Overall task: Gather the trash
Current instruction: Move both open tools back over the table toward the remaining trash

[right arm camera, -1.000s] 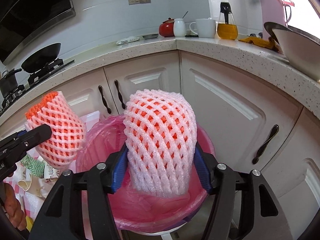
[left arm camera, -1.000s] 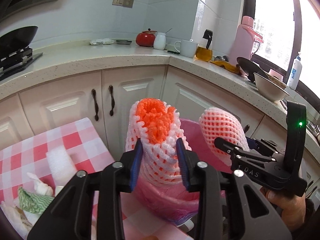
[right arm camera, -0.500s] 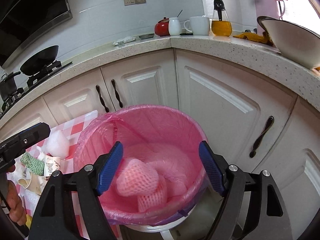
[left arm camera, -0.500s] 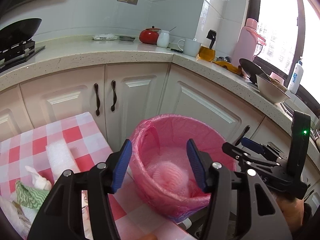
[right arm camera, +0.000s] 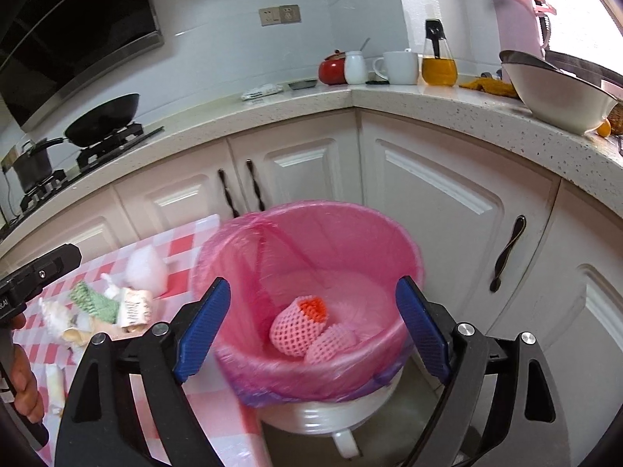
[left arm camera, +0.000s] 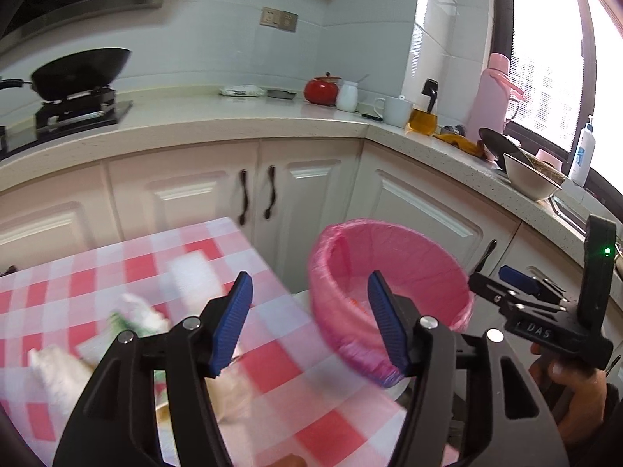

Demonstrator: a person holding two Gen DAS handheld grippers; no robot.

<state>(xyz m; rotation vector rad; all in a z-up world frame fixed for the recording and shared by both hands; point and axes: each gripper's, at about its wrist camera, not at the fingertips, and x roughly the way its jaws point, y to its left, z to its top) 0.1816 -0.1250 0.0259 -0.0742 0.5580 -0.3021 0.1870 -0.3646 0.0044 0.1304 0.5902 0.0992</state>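
Note:
A white bin lined with a pink bag (right arm camera: pixel 405 272) stands beside the table; it also shows in the left wrist view (left arm camera: pixel 393 229). Two foam fruit nets (right arm camera: pixel 298 325) lie inside it, one with an orange core. My right gripper (right arm camera: pixel 313 329) is open and empty above the bin's near rim. My left gripper (left arm camera: pixel 309 321) is open and empty over the table's right edge, left of the bin. More trash (right arm camera: pixel 105 307) lies on the red-checked tablecloth (left arm camera: pixel 128 264): white foam, a green-striped wrapper, crumpled paper.
White cabinets (left arm camera: pixel 311 194) stand close behind the table and bin. The counter holds a wok on a stove (left arm camera: pixel 81 70), a red pot (left arm camera: pixel 321 89), a mug, an oil bottle, a pink flask and a bowl (right arm camera: pixel 557 97).
Both grippers opened and dropped their foam nets into the bin. The left gripper then swung left and back over the table; the right gripper pulled back slightly.

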